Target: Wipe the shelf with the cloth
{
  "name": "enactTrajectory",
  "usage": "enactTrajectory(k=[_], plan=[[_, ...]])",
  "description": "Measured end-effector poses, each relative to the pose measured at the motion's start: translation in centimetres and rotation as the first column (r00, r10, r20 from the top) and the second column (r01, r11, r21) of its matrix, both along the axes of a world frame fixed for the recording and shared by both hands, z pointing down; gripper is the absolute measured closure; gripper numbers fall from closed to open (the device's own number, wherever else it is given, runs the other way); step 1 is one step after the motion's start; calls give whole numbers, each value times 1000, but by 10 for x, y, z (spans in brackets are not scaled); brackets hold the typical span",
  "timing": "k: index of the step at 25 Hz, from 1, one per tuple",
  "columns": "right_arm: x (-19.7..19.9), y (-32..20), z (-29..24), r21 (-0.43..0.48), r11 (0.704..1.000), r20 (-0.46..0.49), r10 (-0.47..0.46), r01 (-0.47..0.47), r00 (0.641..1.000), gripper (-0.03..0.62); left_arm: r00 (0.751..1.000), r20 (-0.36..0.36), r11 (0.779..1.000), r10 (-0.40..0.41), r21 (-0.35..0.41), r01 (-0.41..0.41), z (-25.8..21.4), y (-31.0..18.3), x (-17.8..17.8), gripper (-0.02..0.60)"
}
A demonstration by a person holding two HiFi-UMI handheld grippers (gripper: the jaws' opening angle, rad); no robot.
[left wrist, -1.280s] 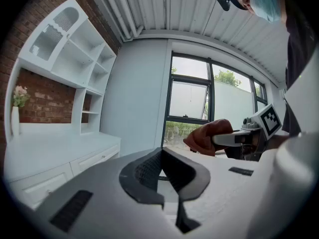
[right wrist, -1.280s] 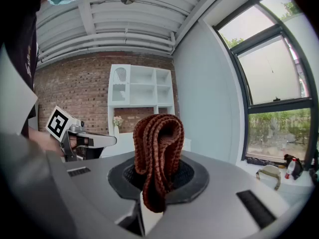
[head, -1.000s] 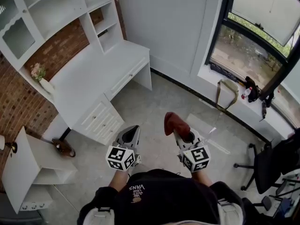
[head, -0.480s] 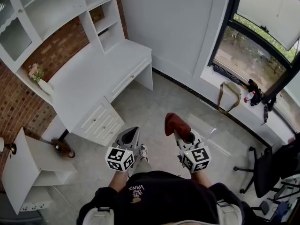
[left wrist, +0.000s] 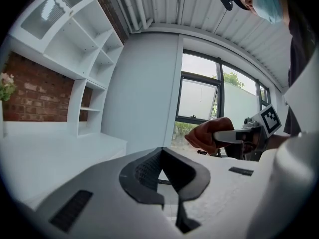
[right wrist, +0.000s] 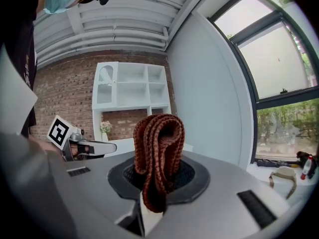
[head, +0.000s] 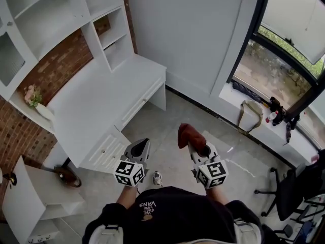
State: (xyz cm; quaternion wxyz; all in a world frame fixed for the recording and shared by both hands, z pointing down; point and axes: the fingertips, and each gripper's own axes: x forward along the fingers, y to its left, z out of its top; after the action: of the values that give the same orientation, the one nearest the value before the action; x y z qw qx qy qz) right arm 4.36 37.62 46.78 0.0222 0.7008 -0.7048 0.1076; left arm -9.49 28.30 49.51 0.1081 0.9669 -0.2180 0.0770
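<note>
Grey floor tiles stretch between the person and a white desk set against a brick wall, with a white shelf unit rising above the desk and a tall window off to the right. A small vase of flowers stands on a low ledge at the left end of the shelf unit.

The right gripper has its jaws clamped on a rust-brown knitted cloth, which is folded over itself and stands up in a loop above the pads. The left gripper has its jaws pressed together with nothing between them. Both are held out in front of the person's body, over open floor.

By my reading, the wiping has not begun. The cloth is already in hand, so the pick-up part is done, but it hangs well apart from the shelf unit, with the desk between the two. Everything that matters is left: closing the gap to the shelves, bringing the cloth onto a shelf board, and rubbing it across the surface.
</note>
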Motion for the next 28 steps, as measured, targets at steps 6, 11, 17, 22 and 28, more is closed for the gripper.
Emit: enactTrajectory(k=[6,11,17,22,28], plan=[[6,-72,-5,21,999,2,30,-30,1000,528,1000,3,1000,23,15,-23,-6,-75,7,577],[5,-121,-7,32,998,3,52,-52,999,528,999,9,999,47,27,-47,-7,-128,7,577],[11,-162,-4,20,999,-2,38,-38,999,526,999,13,999,36,24,-37,-2,-168,12,577],[28,-191,7,10,1000,7,7,-7,1000,526,1000,18,1000,-16,-8,16,11,-189,19,577],[66,-240,11,-2,997,8,-80,80,997,527,991,16,991,-132,-15,133,11,-224,40,577]])
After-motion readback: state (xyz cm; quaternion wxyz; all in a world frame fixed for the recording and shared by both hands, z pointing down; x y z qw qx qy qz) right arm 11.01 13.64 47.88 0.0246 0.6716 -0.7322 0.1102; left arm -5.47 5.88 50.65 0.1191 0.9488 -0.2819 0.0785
